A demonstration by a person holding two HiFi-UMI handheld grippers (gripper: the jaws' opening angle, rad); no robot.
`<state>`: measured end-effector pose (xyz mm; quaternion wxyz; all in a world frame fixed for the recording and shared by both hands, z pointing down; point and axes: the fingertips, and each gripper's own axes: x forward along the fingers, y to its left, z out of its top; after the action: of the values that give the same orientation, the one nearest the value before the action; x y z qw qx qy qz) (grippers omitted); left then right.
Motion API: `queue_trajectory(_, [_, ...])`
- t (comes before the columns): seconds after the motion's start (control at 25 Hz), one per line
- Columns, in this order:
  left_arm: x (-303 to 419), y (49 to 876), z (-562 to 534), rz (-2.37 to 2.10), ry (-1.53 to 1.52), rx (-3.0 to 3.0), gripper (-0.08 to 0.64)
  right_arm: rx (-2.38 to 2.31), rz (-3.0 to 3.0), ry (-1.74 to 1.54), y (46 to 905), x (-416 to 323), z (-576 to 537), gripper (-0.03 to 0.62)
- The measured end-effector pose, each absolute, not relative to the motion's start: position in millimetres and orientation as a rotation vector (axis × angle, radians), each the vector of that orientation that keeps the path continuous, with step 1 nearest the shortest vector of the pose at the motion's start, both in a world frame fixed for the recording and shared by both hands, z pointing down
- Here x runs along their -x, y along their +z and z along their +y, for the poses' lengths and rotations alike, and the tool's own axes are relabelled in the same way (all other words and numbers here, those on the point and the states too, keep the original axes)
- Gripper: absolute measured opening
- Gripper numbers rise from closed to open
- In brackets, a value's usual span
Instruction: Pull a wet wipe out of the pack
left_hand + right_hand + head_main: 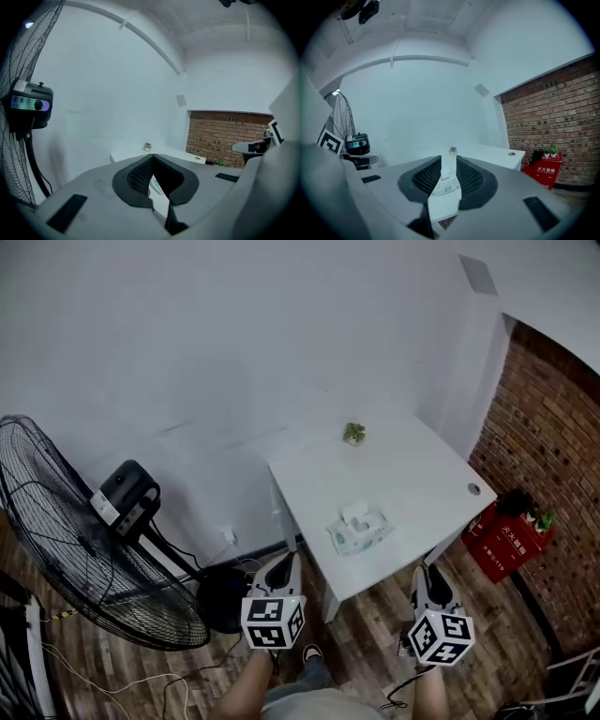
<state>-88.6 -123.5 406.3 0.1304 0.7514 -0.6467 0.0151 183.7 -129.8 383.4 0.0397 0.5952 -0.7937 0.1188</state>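
Observation:
A wet wipe pack [358,528] lies near the front edge of a small white table [412,474], with a white flap raised on its top. Both grippers hang in front of the table, short of the pack and touching nothing. My left gripper [286,562] is shut, its tips meeting [151,156], and nothing is between them. My right gripper [422,574] is open by a narrow gap [449,159]. Through that gap I see the pack [446,183] on the table ahead.
A small potted plant [354,433] stands at the table's far edge, and a cable hole [473,488] is at its right. A large floor fan [75,540] stands to the left, a red box [502,540] by the brick wall [553,456] to the right. Cables lie on the wooden floor.

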Motion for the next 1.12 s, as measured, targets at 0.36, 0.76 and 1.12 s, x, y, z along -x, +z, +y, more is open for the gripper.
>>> queue_trajectory(0.36, [121,417,-196,-1.927,0.032,-2.085,0.0,-1.725,-2.487,0.351,381,-151,-220,0.1])
queue_trajectory(0.76, [115,435,-233,-1.931,0.119,-2.042,0.0,-1.656,-2.46,0.431,405,-155,-265,0.1])
queue_trajectory(1.12, [122,422,-254,-2.018,0.088,-1.97,0.0,-1.474,-2.492,0.431,407,-139,-300,0.101])
